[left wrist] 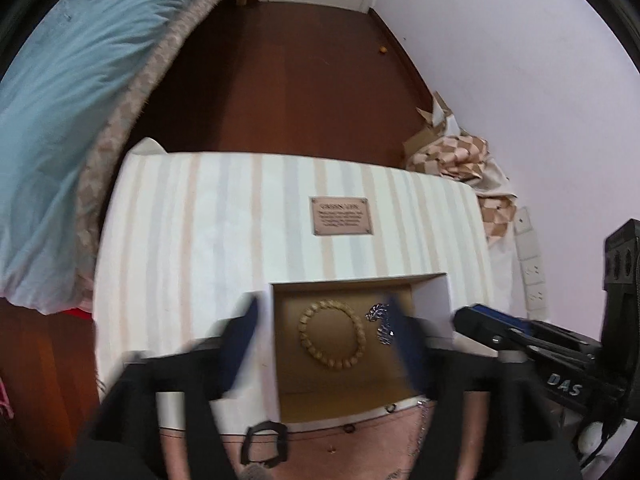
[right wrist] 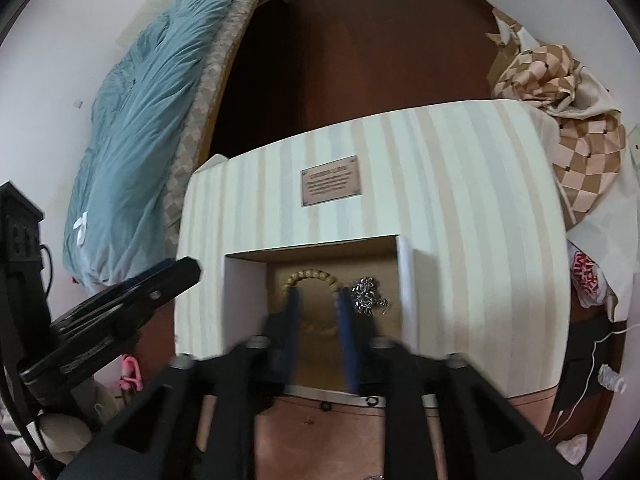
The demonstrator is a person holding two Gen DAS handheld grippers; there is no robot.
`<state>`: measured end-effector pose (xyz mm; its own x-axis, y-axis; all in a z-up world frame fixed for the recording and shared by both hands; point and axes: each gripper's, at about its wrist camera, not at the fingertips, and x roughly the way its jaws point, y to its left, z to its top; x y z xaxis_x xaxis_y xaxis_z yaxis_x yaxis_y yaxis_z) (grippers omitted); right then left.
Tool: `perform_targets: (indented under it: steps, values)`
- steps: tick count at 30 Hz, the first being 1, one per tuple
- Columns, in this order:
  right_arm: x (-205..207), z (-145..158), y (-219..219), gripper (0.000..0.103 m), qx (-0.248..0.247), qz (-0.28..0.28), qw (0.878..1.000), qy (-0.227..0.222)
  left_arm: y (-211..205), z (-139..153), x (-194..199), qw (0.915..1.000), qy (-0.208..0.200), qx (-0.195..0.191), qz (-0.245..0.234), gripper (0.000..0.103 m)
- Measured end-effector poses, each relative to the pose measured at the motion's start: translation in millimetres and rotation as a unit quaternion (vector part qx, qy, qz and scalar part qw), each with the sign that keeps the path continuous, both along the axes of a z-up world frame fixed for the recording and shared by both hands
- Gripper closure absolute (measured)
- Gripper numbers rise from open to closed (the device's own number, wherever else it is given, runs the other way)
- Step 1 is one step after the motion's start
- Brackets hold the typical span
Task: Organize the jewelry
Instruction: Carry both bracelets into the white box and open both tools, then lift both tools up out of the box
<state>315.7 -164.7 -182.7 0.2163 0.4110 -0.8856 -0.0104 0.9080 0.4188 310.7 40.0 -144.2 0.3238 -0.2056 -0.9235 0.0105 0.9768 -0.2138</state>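
Note:
A striped white box has a square brown compartment holding a beaded bracelet and a silver chain. My left gripper is open and empty, its fingers straddling the compartment. In the right wrist view the box shows the same bracelet and chain. My right gripper is open, its blue fingers lowered over the bracelet, holding nothing I can see. It also shows at the right of the left wrist view.
A bed with a blue quilt is on the left. Checkered cloth and cardboard are piled at the right by the wall. A brown plaque sits on the box. Dark wooden floor lies beyond.

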Motion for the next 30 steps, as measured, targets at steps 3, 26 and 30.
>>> perform_targets:
  steps: [3, 26, 30]
  values:
    - [-7.8, 6.4, -1.6, 0.057, -0.039, -0.001, 0.999, -0.017, 5.8, 1.1, -4.9, 0.9994, -0.009, 0.031, 0.008, 0.022]
    - [-90.0, 15.7, 21.2, 0.008, -0.219, 0.008, 0.972, -0.09, 17.9, -1.5, -98.9, 0.9874, -0.077, 0.124, 0.06, 0.0]
    - [-104.6, 36.4, 20.4, 0.008, -0.217, -0.001, 0.97, -0.112, 16.9, 13.1, -115.5, 0.986, -0.093, 0.12, 0.068, 0.0]
